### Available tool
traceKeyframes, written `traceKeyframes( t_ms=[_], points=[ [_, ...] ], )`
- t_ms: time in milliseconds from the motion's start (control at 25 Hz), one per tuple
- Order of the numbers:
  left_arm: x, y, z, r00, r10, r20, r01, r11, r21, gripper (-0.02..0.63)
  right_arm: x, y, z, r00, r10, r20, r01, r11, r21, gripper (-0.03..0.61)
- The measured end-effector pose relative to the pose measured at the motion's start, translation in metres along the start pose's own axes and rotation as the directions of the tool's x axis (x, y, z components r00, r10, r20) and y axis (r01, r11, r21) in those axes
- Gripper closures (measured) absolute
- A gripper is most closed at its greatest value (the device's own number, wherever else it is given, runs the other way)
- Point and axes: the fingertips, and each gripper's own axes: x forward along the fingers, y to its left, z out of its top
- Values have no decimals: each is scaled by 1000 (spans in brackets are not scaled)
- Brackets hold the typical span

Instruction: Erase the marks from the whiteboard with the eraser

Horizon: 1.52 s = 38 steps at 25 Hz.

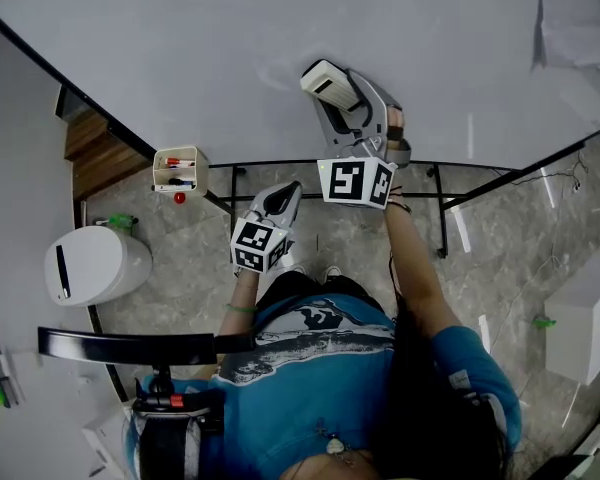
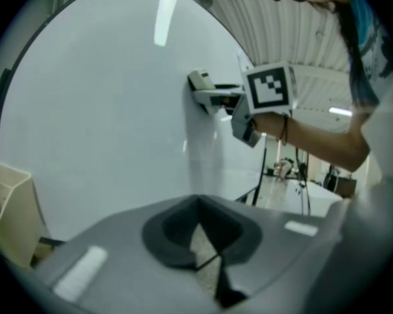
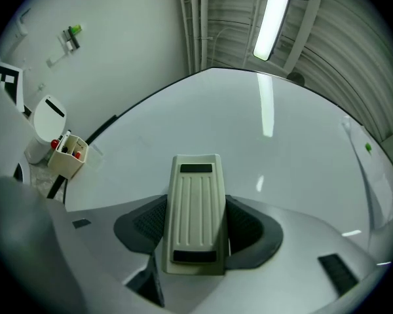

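The whiteboard (image 1: pixel 230 38) fills the upper head view and looks bare of marks where it shows. My right gripper (image 1: pixel 332 90) is shut on a cream ribbed eraser (image 3: pixel 195 209), held up against or just off the board; the eraser (image 1: pixel 321 78) points at the board's middle. In the left gripper view the eraser (image 2: pixel 200 82) and the right gripper (image 2: pixel 213 98) show from the side, at the board (image 2: pixel 105 110). My left gripper (image 1: pixel 280 200) hangs lower, off the board's bottom edge, jaws shut with nothing between them (image 2: pixel 198 231).
A cream marker holder (image 1: pixel 179 169) with red and blue markers hangs at the board's lower left edge, also the holder (image 3: pixel 68 154). A white bin (image 1: pixel 92 264) stands on the floor at left. The board's black stand legs (image 1: pixel 442 218) rise below the board. A white box (image 1: pixel 588 323) sits right.
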Motion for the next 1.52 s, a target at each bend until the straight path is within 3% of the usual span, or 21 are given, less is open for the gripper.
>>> traceKeyframes(
  t_ms=[360, 640, 1160, 1520],
  points=[
    [27, -33, -2, 995, -96, -19, 96, 995, 21, 609, -35, -141, -17, 980, -195, -43, 195, 981, 18, 316],
    [35, -39, 1, 994, -108, -15, 108, 994, 25, 609, -49, -201, -29, 962, -268, -41, 270, 961, 51, 316],
    [24, -30, -5, 997, -75, -23, 75, 997, 13, 609, -48, -204, -34, 953, -296, -68, 302, 943, 139, 316],
    [10, -30, -6, 997, -68, -25, 68, 998, 11, 609, -33, -143, -34, 966, -240, -97, 254, 951, 178, 316]
  ],
)
